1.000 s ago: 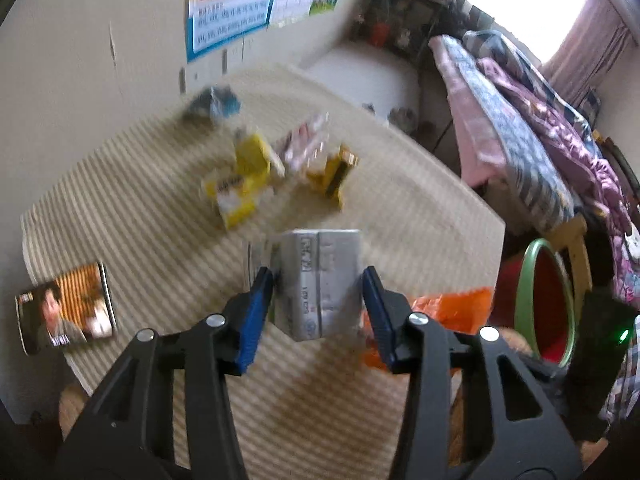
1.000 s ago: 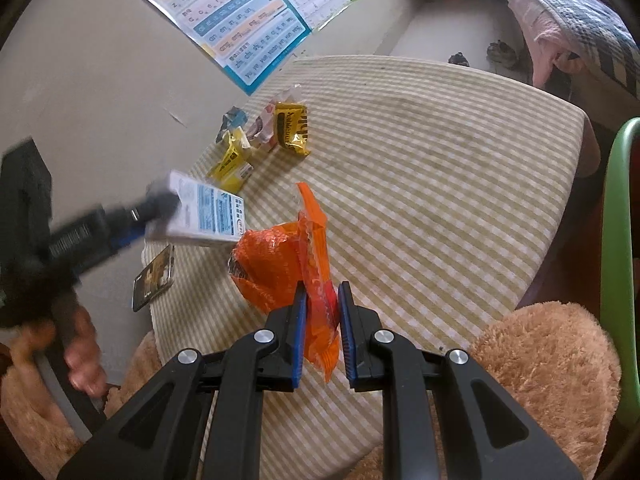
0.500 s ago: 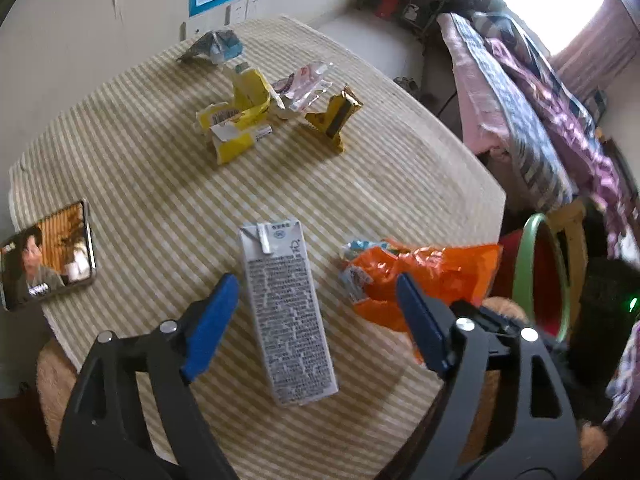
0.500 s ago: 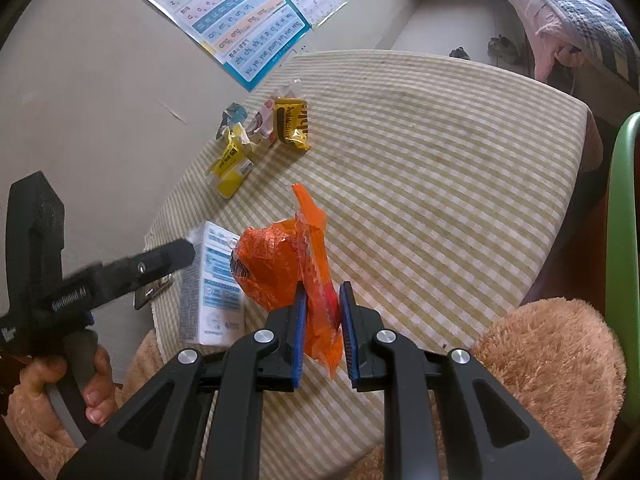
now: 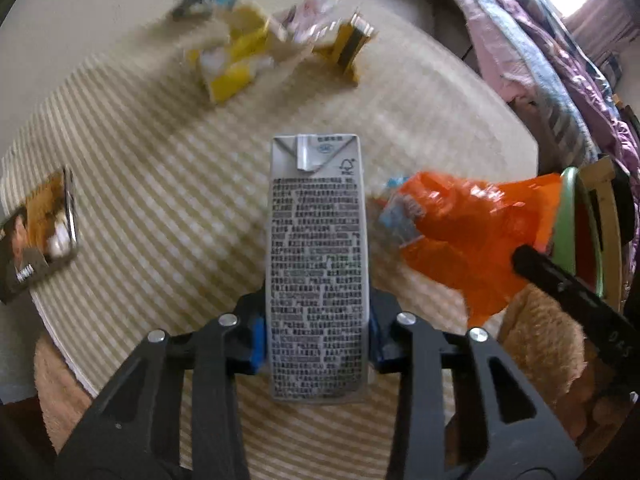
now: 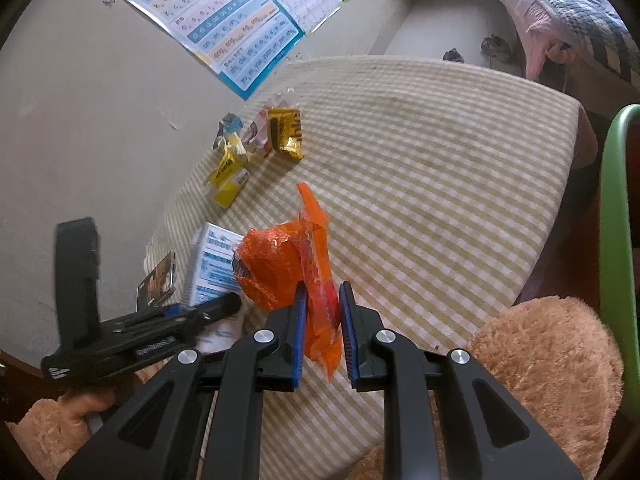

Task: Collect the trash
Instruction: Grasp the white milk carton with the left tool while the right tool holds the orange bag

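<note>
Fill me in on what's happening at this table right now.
A person with a gripper in each hand is clearing trash from a round table. The left gripper is shut on a gray drink carton lying lengthwise between its fingers. The right gripper pinches the edge of an orange plastic bag beside the carton. Several wrappers wait near the wall, and a phone sits at the table's edge.

You have one grey carton [image 5: 316, 264], one orange bag [image 6: 288, 268], one phone [image 5: 38, 236], and four small wrappers upper left.
</note>
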Demonstrator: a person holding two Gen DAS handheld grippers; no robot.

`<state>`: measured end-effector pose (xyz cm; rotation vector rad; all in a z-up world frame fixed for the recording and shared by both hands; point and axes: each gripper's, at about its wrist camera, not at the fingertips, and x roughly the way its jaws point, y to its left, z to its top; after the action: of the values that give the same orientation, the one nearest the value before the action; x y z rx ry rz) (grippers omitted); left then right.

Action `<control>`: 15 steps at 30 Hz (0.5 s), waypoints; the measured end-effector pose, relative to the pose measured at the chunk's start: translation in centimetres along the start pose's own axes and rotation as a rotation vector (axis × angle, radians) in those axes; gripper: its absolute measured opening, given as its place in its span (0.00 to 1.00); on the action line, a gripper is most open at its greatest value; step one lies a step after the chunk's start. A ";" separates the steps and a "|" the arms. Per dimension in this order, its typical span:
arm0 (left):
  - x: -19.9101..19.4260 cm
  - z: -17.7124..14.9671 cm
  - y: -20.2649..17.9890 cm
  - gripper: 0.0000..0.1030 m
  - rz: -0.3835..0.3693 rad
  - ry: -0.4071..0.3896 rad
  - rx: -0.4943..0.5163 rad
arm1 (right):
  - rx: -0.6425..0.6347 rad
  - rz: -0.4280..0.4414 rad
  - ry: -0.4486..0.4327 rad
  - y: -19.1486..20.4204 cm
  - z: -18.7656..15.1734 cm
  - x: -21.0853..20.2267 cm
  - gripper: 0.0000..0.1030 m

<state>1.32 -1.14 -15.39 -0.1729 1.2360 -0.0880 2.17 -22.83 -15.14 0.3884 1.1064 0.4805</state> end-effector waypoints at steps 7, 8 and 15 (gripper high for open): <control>-4.7 1.3 -3.1 0.35 -0.011 -0.178 0.097 | -0.054 -0.132 -0.141 0.7 0.5 -3.6 0.14; -5.1 1.4 -3.7 0.35 -0.018 -0.189 0.106 | -0.059 -0.146 -0.159 0.7 0.5 -4.1 0.14; -7.0 2.1 -7.6 0.35 -0.078 -0.248 0.183 | -0.045 -0.188 -0.237 0.0 0.6 -7.0 0.13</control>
<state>1.21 -7.33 -6.88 -0.0705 0.9679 -0.2393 0.19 -26.76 -9.60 0.2897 0.8910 0.2846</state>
